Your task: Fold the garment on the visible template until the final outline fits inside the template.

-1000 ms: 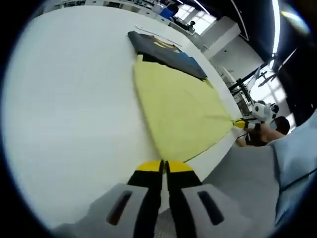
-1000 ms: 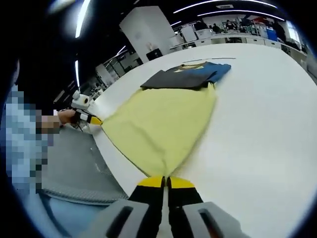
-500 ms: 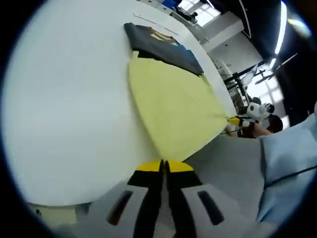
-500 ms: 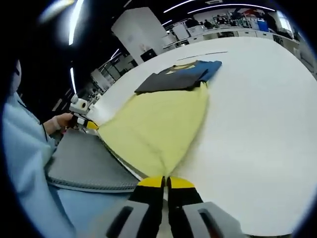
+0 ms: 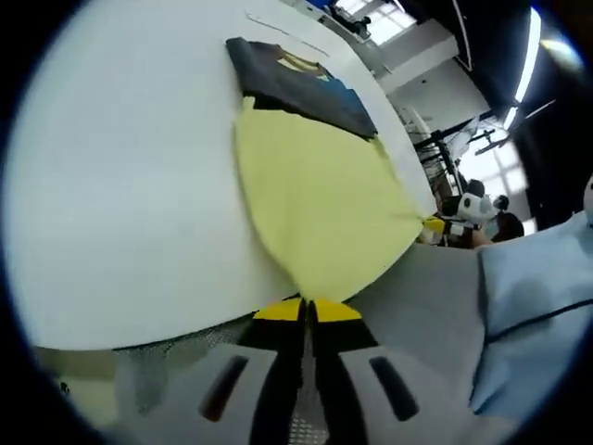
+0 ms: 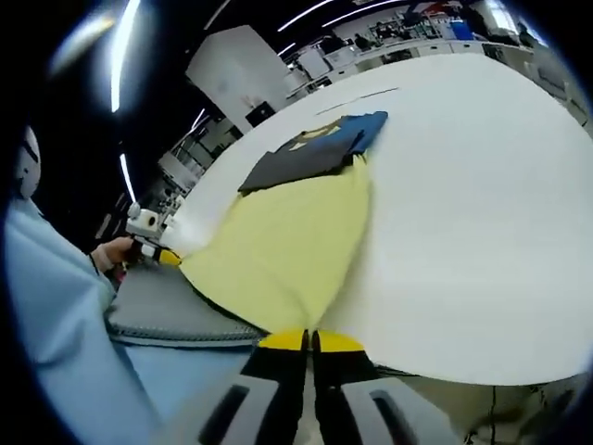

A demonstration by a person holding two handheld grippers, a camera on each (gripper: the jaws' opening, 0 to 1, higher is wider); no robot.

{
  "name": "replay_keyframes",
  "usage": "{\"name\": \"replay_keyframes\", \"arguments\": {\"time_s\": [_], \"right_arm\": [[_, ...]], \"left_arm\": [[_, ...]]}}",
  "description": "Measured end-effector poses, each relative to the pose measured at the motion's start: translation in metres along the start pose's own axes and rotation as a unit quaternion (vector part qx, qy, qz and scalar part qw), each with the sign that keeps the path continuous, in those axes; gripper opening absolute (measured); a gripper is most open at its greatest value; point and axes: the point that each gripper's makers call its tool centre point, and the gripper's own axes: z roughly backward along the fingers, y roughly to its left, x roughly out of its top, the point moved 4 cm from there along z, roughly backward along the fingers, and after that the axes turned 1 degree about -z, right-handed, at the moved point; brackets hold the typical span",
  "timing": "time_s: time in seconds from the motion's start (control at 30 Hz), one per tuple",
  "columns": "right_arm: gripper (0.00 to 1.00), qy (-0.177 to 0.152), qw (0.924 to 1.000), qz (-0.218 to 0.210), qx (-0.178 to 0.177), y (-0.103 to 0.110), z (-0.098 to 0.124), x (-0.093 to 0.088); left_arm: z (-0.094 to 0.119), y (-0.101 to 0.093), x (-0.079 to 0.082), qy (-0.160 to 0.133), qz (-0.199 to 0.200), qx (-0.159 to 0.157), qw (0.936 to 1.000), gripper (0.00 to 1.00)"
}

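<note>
Both sets of fingers are pinched closed on the yellow cloth (image 5: 320, 199): left gripper (image 5: 307, 310) has one near corner, right gripper (image 6: 310, 339) the other. In the left gripper view I see the right gripper's yellow tips out at the far corner (image 5: 432, 225), so the near hem is stretched between them, off the tabletop (image 5: 120, 176) edge toward the person.

The cloth's far edge lies against or just over the dark folded shirt (image 5: 296, 83); I can't tell which. I can't make out a template outline, only a thin line (image 6: 361, 95) past the shirt.

Risks as I judge them:
- Pulling further drags the cloth off the tabletop, away from the template.
- If the cloth overlaps the shirt, tension shifts the shirt too.
- Thin corner grips may slip under stretch, dropping one side and skewing the fold.
- Uneven lift gives a diagonal crease.
</note>
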Motion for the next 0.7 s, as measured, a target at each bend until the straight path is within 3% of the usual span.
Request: {"name": "replay_keyframes", "arguments": {"time_s": [0.2, 0.37, 0.6, 0.7], "right_arm": [[0.0, -0.028, 0.9994, -0.011, 0.017, 0.006, 0.006, 0.024], [0.0, -0.09, 0.9949, -0.022, 0.041, 0.018, 0.012, 0.065], [0.0, -0.139, 0.9886, 0.013, 0.056, 0.027, 0.008, 0.123], [0.0, -0.157, 0.9855, 0.03, 0.057, 0.025, 0.005, 0.15]], "left_arm": [[0.011, -0.01, 0.031, -0.059, -0.003, -0.03, 0.9978, 0.0], [0.024, -0.018, 0.062, -0.109, -0.022, -0.041, 0.993, 0.0], [0.04, -0.024, 0.118, -0.181, -0.094, -0.034, 0.9783, 0.0], [0.045, -0.021, 0.15, -0.215, -0.111, -0.03, 0.9698, 0.0]]}}
